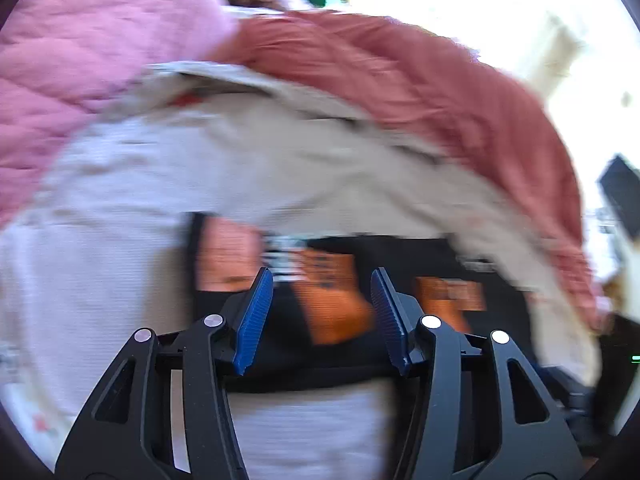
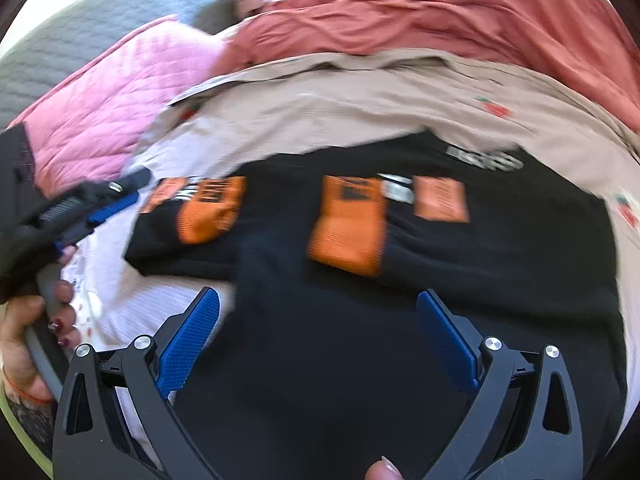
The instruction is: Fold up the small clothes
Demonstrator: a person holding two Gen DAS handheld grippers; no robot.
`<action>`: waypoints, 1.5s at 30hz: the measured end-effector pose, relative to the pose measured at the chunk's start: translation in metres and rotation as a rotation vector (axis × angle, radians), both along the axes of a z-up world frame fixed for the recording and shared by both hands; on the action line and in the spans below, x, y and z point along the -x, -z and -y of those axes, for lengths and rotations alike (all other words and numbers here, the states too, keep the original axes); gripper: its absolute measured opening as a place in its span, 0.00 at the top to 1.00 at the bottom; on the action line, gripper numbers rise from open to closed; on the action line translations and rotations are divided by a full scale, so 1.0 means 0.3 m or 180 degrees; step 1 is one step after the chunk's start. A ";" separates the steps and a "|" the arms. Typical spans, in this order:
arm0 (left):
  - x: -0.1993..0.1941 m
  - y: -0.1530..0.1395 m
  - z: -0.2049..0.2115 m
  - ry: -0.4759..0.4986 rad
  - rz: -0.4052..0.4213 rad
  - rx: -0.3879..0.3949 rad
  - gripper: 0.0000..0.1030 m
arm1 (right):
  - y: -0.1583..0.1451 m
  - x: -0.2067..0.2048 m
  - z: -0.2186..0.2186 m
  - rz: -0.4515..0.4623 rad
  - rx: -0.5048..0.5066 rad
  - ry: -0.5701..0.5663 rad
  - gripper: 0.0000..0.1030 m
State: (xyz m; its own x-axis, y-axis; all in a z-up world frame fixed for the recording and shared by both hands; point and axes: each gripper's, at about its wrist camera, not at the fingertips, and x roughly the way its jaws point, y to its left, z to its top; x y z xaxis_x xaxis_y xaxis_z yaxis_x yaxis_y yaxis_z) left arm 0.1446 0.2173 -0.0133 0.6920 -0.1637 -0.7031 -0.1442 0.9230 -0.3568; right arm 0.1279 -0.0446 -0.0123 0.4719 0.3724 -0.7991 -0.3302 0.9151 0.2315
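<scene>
A small black garment [image 2: 360, 340] with orange ribbed patches [image 2: 348, 232] lies spread on a pale beige cloth [image 2: 360, 100] printed with small strawberries. My right gripper [image 2: 318, 294] hovers over its near part with the jaws wide apart and nothing pinched between them. At the garment's left edge is my left gripper [image 2: 132, 190], held by a person's hand [image 2: 24, 320]. In the left wrist view the left gripper [image 1: 322, 272] is open over the black garment [image 1: 320, 344], and its blue pads [image 1: 256, 316] do not press on the fabric. Both views are blurred.
A pink quilted blanket [image 2: 112, 100] lies to the left and a rust-red cloth [image 2: 440, 12] is bunched behind the beige one. A grey quilt [image 2: 80, 32] covers the far left. A fingertip [image 2: 380, 470] shows at the bottom edge of the right wrist view.
</scene>
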 end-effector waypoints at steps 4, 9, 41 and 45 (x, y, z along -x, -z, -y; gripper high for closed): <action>0.003 0.045 -0.091 -0.0428 -0.0344 -0.0281 0.56 | -0.010 -0.062 -0.155 -0.0081 -0.0152 -0.0291 0.04; 0.016 0.077 -0.187 -0.0702 -0.0489 -0.0048 0.46 | 0.018 -0.151 -0.308 -0.0186 -0.0148 -0.0483 0.05; -0.015 0.080 -0.029 -0.0244 -0.0223 0.0080 0.39 | -0.124 -0.276 0.105 0.0304 0.0061 -0.0050 0.92; -0.028 0.092 0.044 -0.0012 -0.0235 0.0032 0.39 | -0.118 -0.275 0.264 0.0393 0.0334 0.0153 0.92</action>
